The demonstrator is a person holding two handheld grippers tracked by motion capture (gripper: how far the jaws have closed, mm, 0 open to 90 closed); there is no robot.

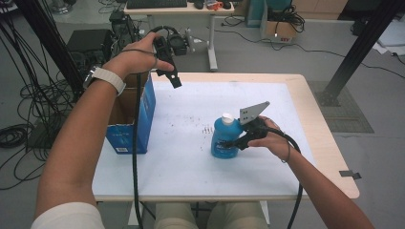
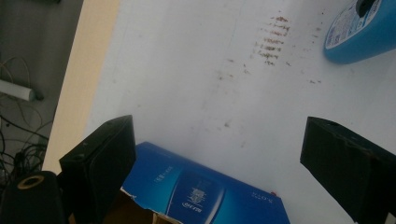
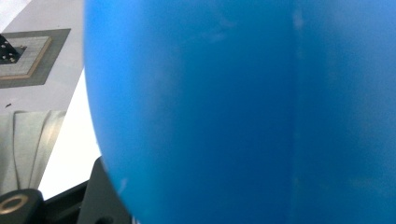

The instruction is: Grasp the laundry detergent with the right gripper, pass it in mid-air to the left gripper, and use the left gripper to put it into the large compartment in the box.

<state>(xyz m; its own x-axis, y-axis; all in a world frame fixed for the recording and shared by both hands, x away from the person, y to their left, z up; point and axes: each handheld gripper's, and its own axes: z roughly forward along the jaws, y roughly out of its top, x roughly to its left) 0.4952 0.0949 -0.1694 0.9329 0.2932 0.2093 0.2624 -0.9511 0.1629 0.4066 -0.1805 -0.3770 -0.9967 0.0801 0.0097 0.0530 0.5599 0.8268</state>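
1. Bottle: blue plastic bottle with a white cap (image 1: 225, 138) stands upright on the white tabletop (image 1: 191, 167), right of centre, nearer the right edge than the left.
2. Right gripper (image 1: 229, 143) comes in from the bottle's right at mid-body, jaws on either side of the bottle. In the right gripper view the blue body (image 3: 243, 112) is blurred and cuts off both jaw tips; one black jaw base shows at bottom left. Looks clamped on the bottle, but actual contact is hidden.
3. Grey three-cornered plate (image 1: 253, 112) on top of the right gripper sits just beside the cap; right hand (image 1: 272, 140) wraps the handle behind it.
4. Left gripper (image 1: 173, 78) is held in the air over the tabletop's far-left corner, jaws pointing down. Left gripper view: jaws wide apart, nothing between them (image 2: 219, 172).
5. Open blue cardboard box (image 1: 136, 119) sits at the left edge, partly overhanging it; inside mostly hidden by the left forearm. Its bottom is cut off in the left gripper view (image 2: 201, 191).
6. Small brown specks (image 1: 206, 129) on the tabletop just left of the bottle; too small to identify.
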